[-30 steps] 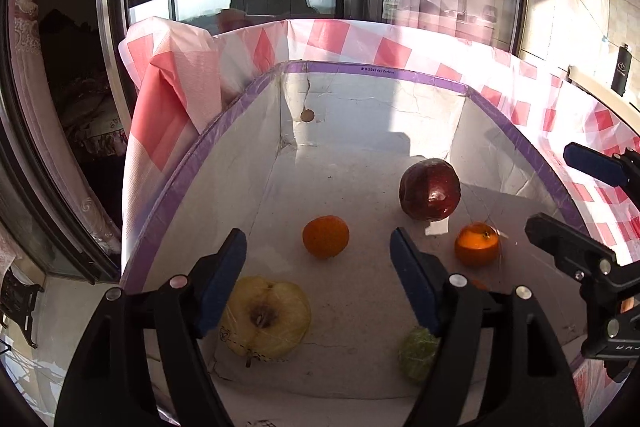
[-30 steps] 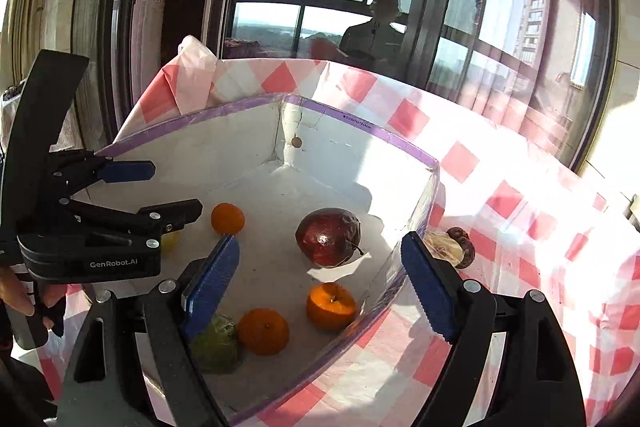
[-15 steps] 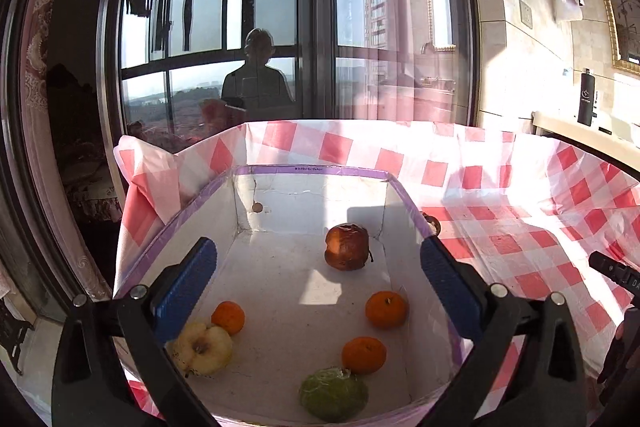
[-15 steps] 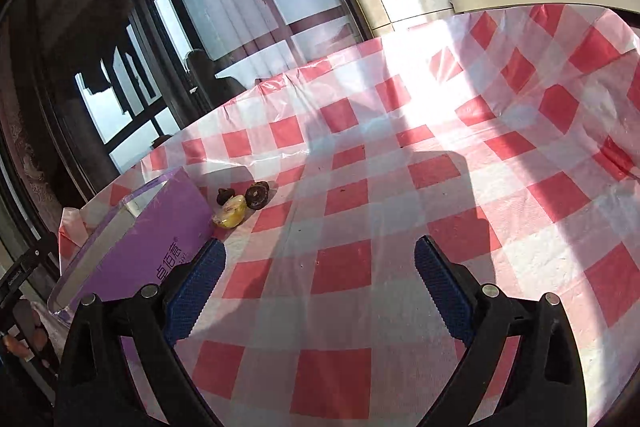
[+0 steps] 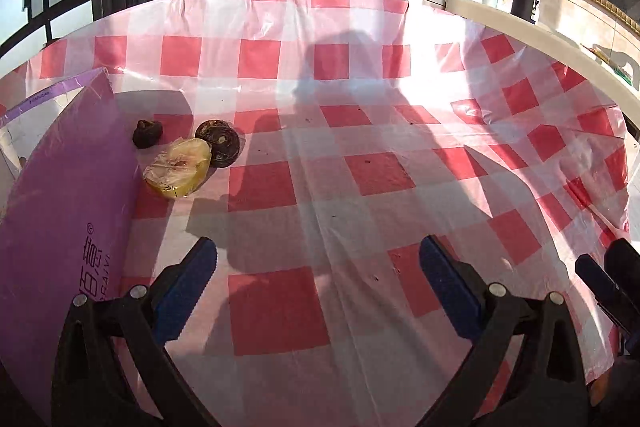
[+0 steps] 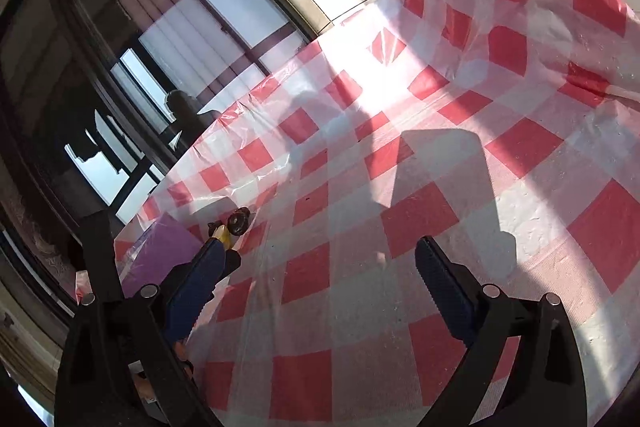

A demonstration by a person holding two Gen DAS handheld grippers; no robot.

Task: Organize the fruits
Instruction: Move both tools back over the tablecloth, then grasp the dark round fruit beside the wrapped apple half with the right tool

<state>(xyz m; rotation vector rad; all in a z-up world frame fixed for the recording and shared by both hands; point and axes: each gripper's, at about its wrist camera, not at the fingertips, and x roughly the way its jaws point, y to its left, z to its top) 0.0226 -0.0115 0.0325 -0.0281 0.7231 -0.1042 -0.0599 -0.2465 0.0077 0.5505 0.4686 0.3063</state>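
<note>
Both views have swung off the inside of the box, where a second ago I saw oranges, a dark red fruit, a yellow apple and a green fruit; now only its purple wall point(image 5: 68, 195) shows at 9 o'clock in the left view. Left hand-held gripper point(image 5: 318, 285): jaws wide apart, holding nothing, above the checked cloth on the surface point(image 5: 360, 155). Right hand-held gripper point(image 6: 320, 281): also spread wide and empty, over bare cloth. What remains outside the box is a small cluster at 10 o'clock of the left view: a yellow cut fruit piece point(image 5: 178, 169) lying just beside the wall, a dark round fruit point(image 5: 219, 143) touching it, and a smaller dark lump point(image 5: 147, 133) next to them. In the right view the same cluster point(image 6: 234, 225) sits at 10 o'clock, partly hidden behind the gripper's finger. My reading: the box contents are settled and these strays are next; the left gripper looks the nearer one.
</note>
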